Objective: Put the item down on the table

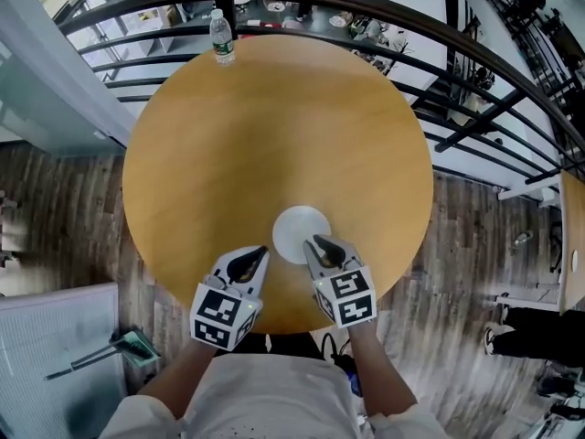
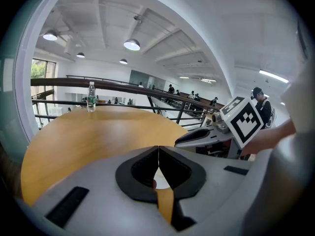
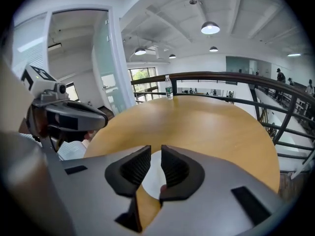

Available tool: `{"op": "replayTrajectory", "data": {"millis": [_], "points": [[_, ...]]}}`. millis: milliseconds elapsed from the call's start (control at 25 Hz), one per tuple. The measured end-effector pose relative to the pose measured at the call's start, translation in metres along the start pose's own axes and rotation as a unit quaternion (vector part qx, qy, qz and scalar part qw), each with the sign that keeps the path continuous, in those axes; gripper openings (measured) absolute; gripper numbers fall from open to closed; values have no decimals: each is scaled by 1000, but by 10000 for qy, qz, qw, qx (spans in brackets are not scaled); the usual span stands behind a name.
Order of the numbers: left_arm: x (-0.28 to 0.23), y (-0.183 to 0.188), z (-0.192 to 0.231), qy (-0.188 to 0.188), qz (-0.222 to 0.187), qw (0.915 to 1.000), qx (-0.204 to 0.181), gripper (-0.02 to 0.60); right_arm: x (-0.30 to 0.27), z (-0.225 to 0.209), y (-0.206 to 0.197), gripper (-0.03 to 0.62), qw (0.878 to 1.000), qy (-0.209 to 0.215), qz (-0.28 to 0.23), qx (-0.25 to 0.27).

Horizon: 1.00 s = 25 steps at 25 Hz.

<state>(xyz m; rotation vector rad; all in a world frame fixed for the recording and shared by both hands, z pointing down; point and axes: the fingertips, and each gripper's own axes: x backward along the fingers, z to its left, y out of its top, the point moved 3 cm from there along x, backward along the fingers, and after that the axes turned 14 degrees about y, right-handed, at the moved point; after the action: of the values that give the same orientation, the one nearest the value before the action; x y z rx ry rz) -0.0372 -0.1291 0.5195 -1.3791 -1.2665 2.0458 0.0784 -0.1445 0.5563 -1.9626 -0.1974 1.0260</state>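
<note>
Disc (image 1: 300,233) lies flat on the bench (image 1: 228,135), by the near edge. It's round, so no long axis to line up. It sits just ahead of both grippers, between their tips. The right gripper (image 1: 313,241) is nearer, tip over the rim in the head view. Right jaws are narrowly parted and hold nothing. The left gripper (image 1: 262,251) has its jaws clenched, empty. Put-down looks done. Can't tell plate from lid, or how high the tips hang. Bottle (image 1: 221,37) far edge, well apart.
</note>
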Motion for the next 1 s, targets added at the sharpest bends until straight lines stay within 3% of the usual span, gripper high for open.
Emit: {"op": "replayTrajectory", "data": {"millis": [440, 640, 1000], "points": [[32, 1, -26, -297, -74, 9995, 41, 23, 54, 36, 1, 28, 9993, -41, -315, -173], [52, 7, -31, -249, -235, 9989, -308, 23, 80, 53, 6, 25, 9985, -64, -467, -261], [68, 21, -29, -256, -342, 9988, -221, 23, 109, 55, 16, 25, 9965, -207, -715, -392]]}}
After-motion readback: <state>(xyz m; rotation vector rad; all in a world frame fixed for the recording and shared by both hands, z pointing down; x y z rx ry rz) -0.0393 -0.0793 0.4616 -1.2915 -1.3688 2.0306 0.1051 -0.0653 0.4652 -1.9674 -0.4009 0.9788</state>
